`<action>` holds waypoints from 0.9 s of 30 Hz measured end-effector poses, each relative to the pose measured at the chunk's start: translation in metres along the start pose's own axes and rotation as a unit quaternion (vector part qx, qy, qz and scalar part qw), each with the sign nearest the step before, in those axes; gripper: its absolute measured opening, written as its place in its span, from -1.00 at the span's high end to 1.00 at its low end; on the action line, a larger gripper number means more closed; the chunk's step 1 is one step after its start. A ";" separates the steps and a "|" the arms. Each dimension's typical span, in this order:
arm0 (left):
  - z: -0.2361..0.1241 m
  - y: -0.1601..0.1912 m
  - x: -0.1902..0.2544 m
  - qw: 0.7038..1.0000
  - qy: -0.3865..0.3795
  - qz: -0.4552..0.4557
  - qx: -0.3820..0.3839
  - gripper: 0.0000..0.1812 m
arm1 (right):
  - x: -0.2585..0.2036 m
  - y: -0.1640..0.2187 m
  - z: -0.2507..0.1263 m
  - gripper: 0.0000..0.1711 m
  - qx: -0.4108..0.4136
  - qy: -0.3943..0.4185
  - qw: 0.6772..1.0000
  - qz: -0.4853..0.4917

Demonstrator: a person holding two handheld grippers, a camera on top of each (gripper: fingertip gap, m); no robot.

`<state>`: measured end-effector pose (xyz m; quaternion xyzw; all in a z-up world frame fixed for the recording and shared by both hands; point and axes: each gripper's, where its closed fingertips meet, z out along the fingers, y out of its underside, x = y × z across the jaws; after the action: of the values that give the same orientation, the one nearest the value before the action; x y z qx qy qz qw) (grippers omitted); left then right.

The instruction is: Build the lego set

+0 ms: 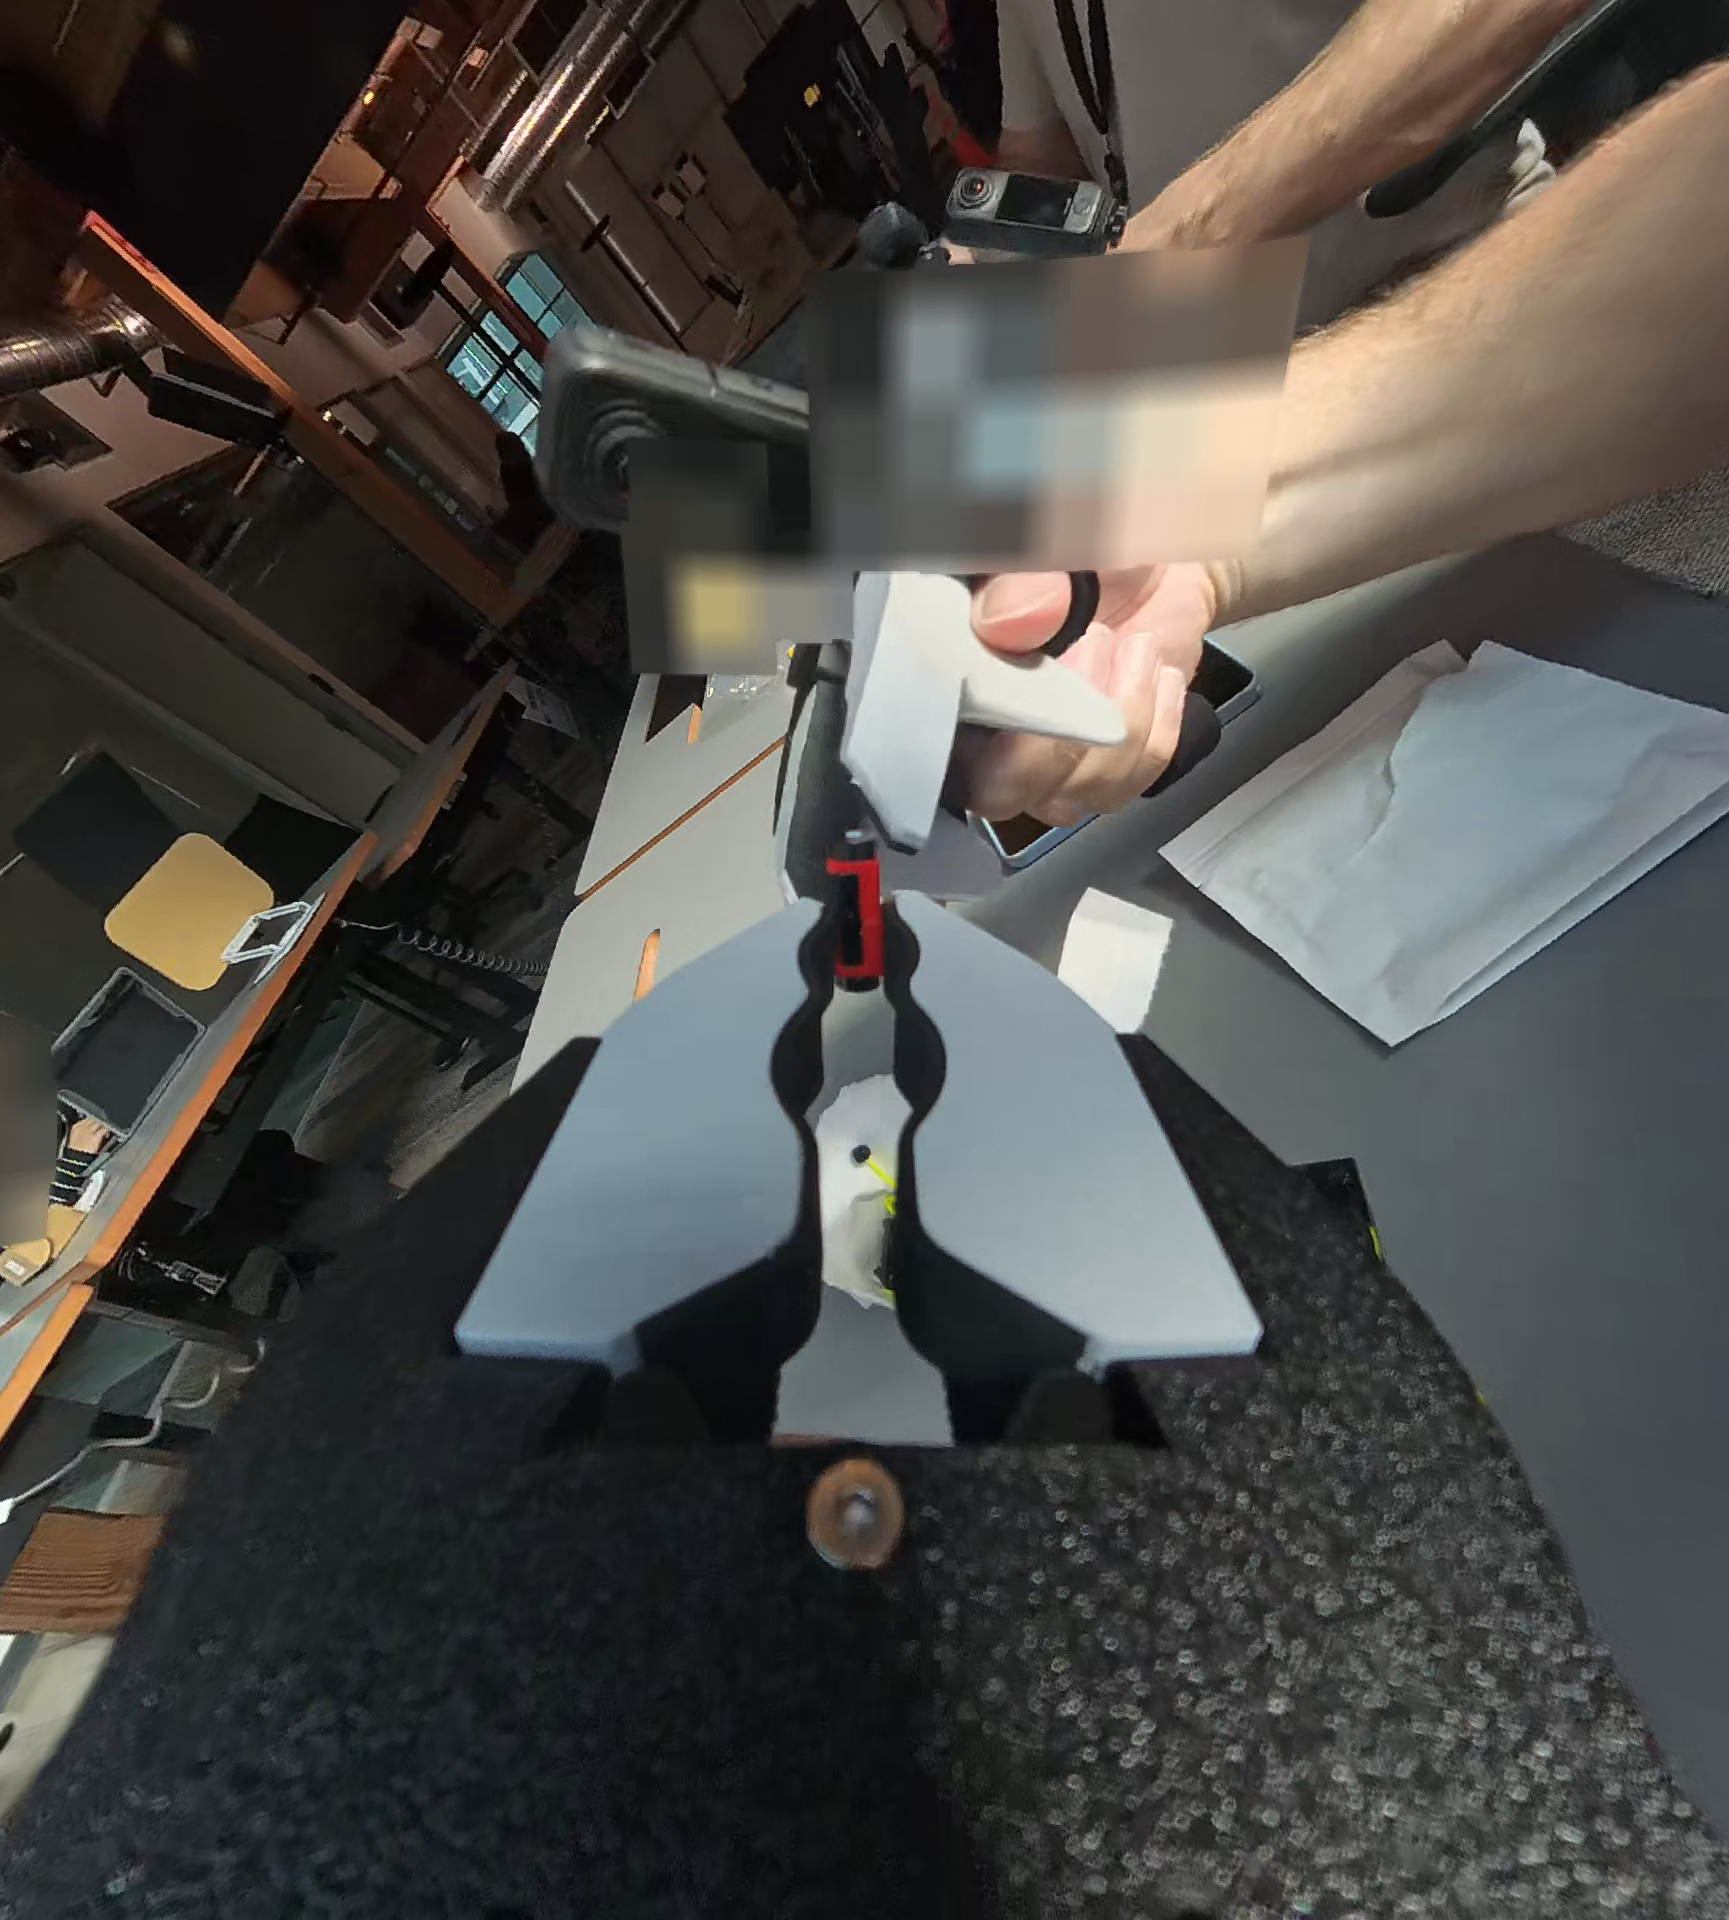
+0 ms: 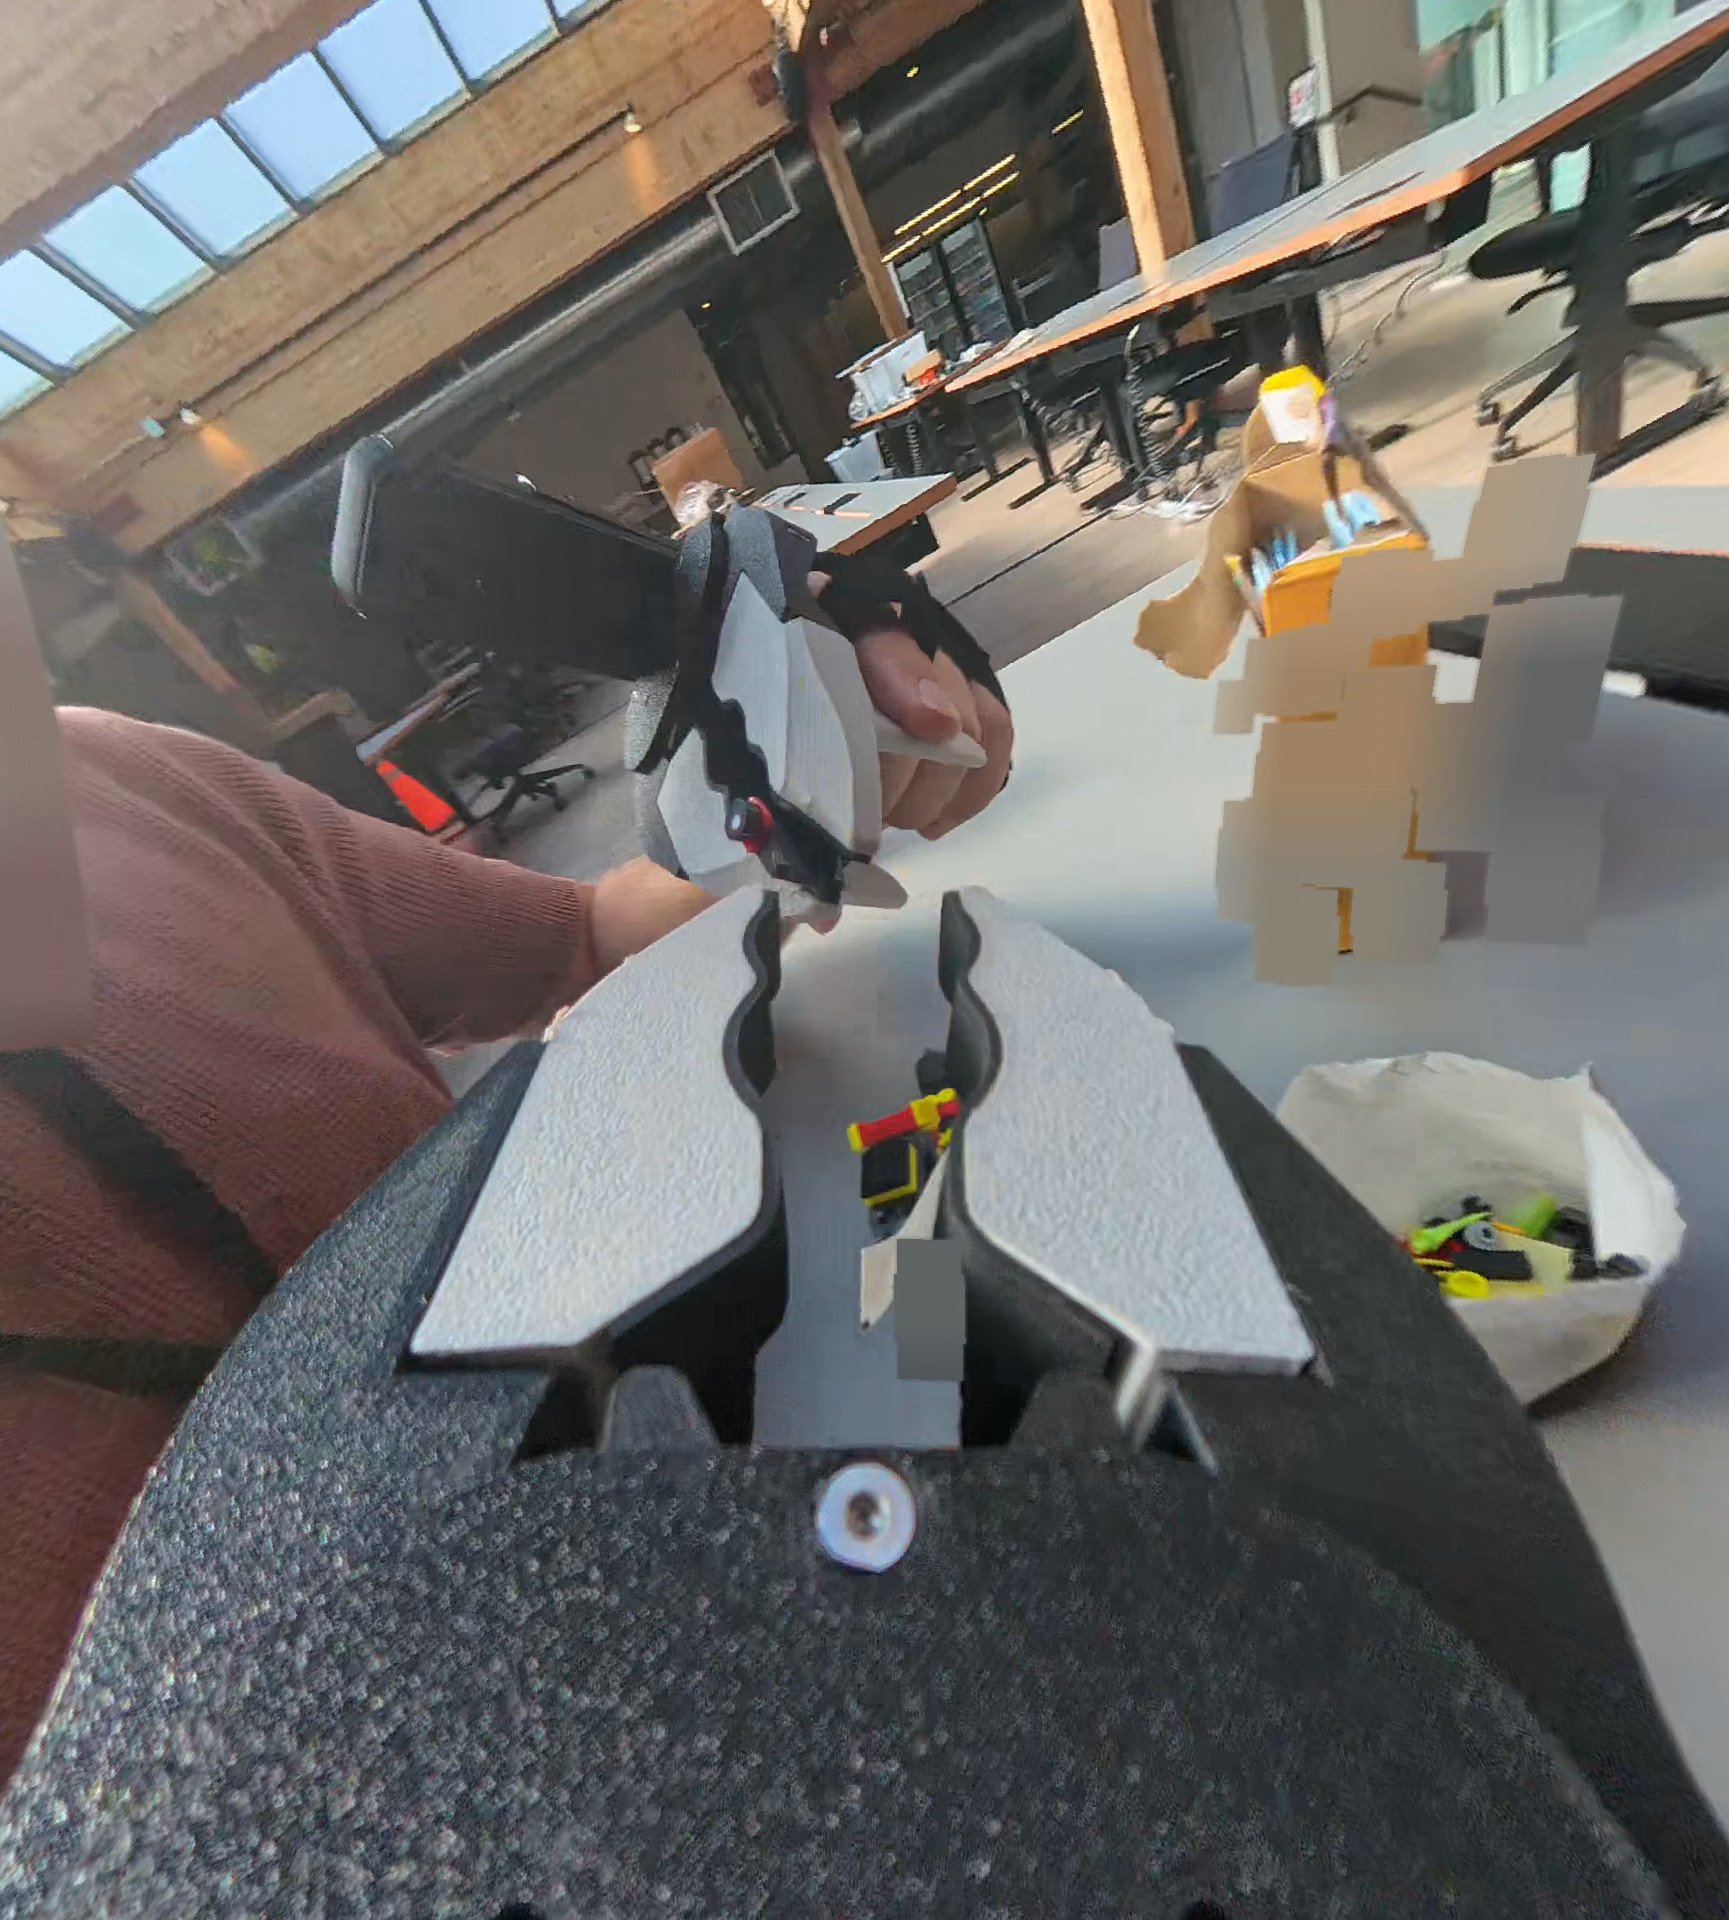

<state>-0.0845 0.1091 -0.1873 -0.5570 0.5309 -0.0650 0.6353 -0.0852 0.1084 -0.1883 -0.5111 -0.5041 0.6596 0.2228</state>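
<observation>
Grey table (image 2: 1099, 831); bowl (image 2: 1359, 1112) near edge.

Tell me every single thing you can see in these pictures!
Lego piece: one, red and black, pinched at the left gripper's tips.
Lego build: one, red, yellow and black, on the table.
Bowl: one, white, on the table.
Loose Lego pieces: several, black, green, yellow, in the bowl.
Envelope: one, white, on the table.
Box: one, brown and orange, far side.
Table: one, grey.
Left hand-held gripper: shut.
Right hand-held gripper: open.
</observation>
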 end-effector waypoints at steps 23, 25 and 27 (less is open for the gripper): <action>0.022 0.042 -0.004 0.986 0.102 -0.096 -0.092 0.92 | 0.031 0.003 0.002 0.81 -0.120 0.166 0.904 -0.376; 0.023 0.045 -0.009 0.986 0.106 -0.092 -0.094 0.92 | 0.038 0.002 0.001 0.88 -0.124 0.170 0.901 -0.379; 0.024 0.050 -0.010 0.985 0.109 -0.080 -0.107 0.92 | 0.043 0.001 0.002 0.91 -0.127 0.170 0.899 -0.382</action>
<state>-0.0964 0.1501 -0.2242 -0.6521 0.5548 -0.1183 0.5030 -0.1031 0.1416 -0.2080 -0.4074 -0.6944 0.3572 0.4735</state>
